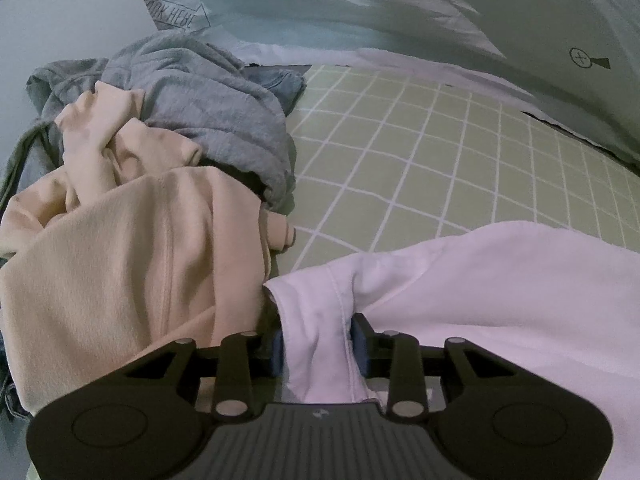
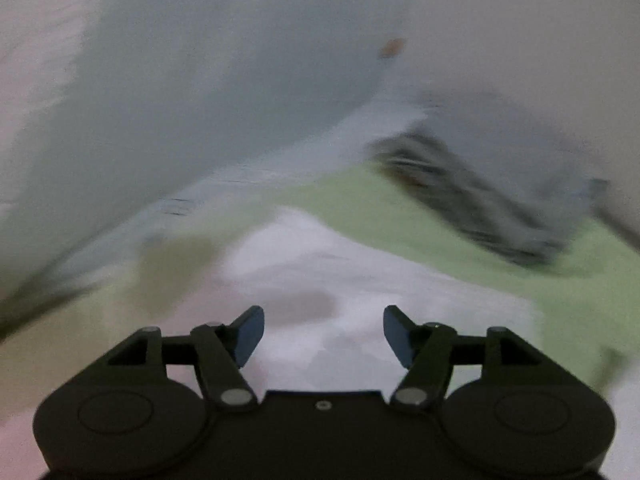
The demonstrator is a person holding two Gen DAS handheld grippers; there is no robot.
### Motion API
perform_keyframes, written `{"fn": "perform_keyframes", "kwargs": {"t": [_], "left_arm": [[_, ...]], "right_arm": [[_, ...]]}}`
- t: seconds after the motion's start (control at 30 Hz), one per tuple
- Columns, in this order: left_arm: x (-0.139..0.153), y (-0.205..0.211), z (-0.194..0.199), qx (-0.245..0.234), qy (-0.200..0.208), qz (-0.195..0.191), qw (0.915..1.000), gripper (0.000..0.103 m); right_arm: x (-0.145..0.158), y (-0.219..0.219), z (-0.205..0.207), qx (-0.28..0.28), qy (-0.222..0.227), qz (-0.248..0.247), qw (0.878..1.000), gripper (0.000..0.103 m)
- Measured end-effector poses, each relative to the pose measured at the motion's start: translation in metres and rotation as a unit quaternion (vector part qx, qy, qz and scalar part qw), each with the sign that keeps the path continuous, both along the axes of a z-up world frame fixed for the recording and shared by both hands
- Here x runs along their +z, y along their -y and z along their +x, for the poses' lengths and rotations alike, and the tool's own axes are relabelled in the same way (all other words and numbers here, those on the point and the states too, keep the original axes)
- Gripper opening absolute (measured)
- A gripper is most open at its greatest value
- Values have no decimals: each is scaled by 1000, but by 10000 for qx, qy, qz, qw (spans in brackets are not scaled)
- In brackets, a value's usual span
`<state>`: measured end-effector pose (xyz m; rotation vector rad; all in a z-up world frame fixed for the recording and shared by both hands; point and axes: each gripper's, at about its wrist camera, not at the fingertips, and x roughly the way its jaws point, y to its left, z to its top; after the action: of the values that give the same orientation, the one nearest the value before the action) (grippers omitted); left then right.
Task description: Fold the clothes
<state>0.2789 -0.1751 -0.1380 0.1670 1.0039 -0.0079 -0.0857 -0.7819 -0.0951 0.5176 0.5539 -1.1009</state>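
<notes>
left tongs: the left gripper (image 1: 318,346) is sitting at the bottom middle of its frame, clamping down on a seamed fold of the white garment (image 1: 500,300), blue pads pressing it from both sides.

right tongs: the right gripper (image 2: 324,336) is hanging with its jaws spread wide and nothing between them, low center in a really smeary frame. Pale cloth is lying under it, probably the same white piece, but honestly too blurred to call.

bed sheet: the green checked sheet (image 1: 420,152) is filling the middle and right of the left view, mostly bare, so there's room to lay stuff flat.

unfolded pile: a beige garment (image 1: 132,248) is slumping at lower left, with a grey garment (image 1: 200,100) bunched up behind it at upper left. Both are looking totally untouched.

white garment status: it's spreading across the lower right, rumpled, no clean fold line showing yet.

finished stack: a dark blurry thing at right of the right view might be folded clothes, can't tell.

progress guess: I'd say early on, one piece being handled, at least two waiting.
</notes>
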Motion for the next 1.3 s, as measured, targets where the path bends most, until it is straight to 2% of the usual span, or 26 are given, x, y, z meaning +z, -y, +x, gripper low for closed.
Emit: {"fn": "perform_keyframes", "kwargs": {"t": [0.13,0.27,0.33,0.4,0.43,0.5,0.53,0.63,0.73,0.8,0.87,0.9,0.93,0.97,1.0,1.03,1.1,1.17,1.3], "left_arm": [[0,-1,2,-99,-39,29,9999,42],[0,-6,4,-60,-83,-87,9999,45],[0,-7,5,-56,-105,-137,9998,45],[0,-7,6,-102,-144,-185,9997,43],[0,-7,7,-148,-171,-217,9995,35],[2,-3,9,-211,-253,-201,9993,27],[5,0,11,-229,-268,-171,9992,22],[16,8,15,-297,-160,-264,9991,20],[27,17,20,-375,3,-460,9982,20],[22,29,27,-389,32,-376,9985,21],[10,36,33,-257,-38,-230,9994,32],[4,38,35,-164,-93,-190,9996,36],[6,39,33,-123,-46,-163,9998,39],[10,40,30,-91,19,-138,9999,42],[15,37,25,-111,138,-106,9998,50],[21,33,19,-140,266,-73,9995,64],[32,24,6,-182,496,-38,9986,77],[42,13,-9,-195,577,-132,9981,77],[50,-8,-46,-236,445,-399,9979,79]], "right_arm": [[-17,32,52,342,208,193,9990,59],[-36,58,92,419,-267,357,9981,55],[-46,66,100,344,-557,483,9967,50],[-47,64,99,291,-617,418,9968,34],[-45,64,97,227,-579,385,9973,14],[-48,77,86,146,-281,446,9985,6],[-48,84,83,112,-201,437,9988,5],[-37,111,84,-4,-229,88,9997,4],[-16,137,82,-274,298,-12,9992,4],[-12,151,88,-331,442,5,9985,5],[-15,160,98,-158,305,190,9992,8],[-15,158,102,-91,126,142,9998,25],[-14,154,105,-32,-62,61,10000,58],[-11,143,100,42,-119,-120,9998,83],[-6,130,94,120,-144,-324,9993,89],[-2,118,88,197,-168,-527,9983,94],[6,88,68,520,-185,-640,9964,95],[10,54,45,844,-248,-626,9942,98],[12,-32,-11,1380,-512,-545,9876,100]]}}
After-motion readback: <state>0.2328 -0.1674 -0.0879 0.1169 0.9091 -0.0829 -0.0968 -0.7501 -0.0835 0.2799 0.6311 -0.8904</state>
